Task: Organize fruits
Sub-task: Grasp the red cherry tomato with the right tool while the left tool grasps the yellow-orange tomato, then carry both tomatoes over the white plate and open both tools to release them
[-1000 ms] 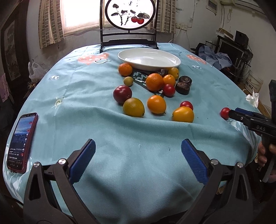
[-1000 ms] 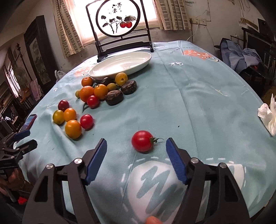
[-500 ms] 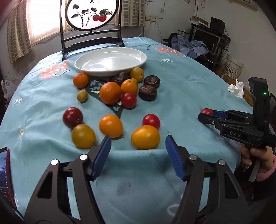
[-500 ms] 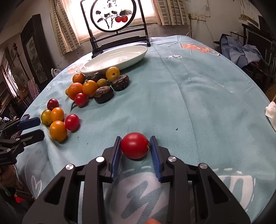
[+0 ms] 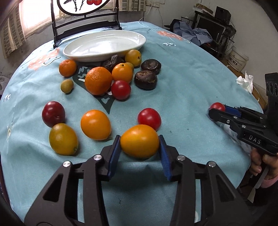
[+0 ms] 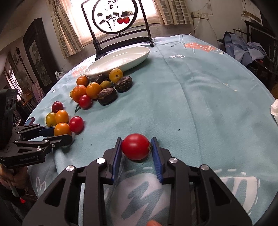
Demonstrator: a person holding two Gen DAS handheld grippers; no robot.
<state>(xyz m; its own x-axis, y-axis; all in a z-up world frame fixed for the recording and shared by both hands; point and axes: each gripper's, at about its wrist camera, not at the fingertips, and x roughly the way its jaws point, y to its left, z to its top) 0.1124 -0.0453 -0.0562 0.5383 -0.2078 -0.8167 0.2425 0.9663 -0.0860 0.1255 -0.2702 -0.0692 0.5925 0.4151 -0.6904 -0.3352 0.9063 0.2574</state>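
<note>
My left gripper (image 5: 139, 141) is shut on an orange-yellow fruit (image 5: 139, 140) resting on the blue tablecloth near the front edge. My right gripper (image 6: 136, 146) is shut on a red tomato (image 6: 135, 146), low over the cloth; it also shows at the right of the left wrist view (image 5: 217, 107). A white oval plate (image 5: 104, 45) stands empty at the back. Several loose fruits lie between: a big orange (image 5: 98, 80), red tomatoes (image 5: 149, 118), a dark red plum (image 5: 53, 113), a yellow fruit (image 5: 63, 139), and two dark brown fruits (image 5: 146, 80).
A framed round screen (image 6: 113, 16) stands behind the plate. A crumpled tissue (image 5: 245, 83) lies at the table's right edge. A phone (image 6: 29, 120) lies at the left edge. The cloth is wrinkled near the front edge.
The left gripper moved forward and closed on the orange-yellow fruit. The right gripper, first open around the tomato, closed on it and stays shut.
</note>
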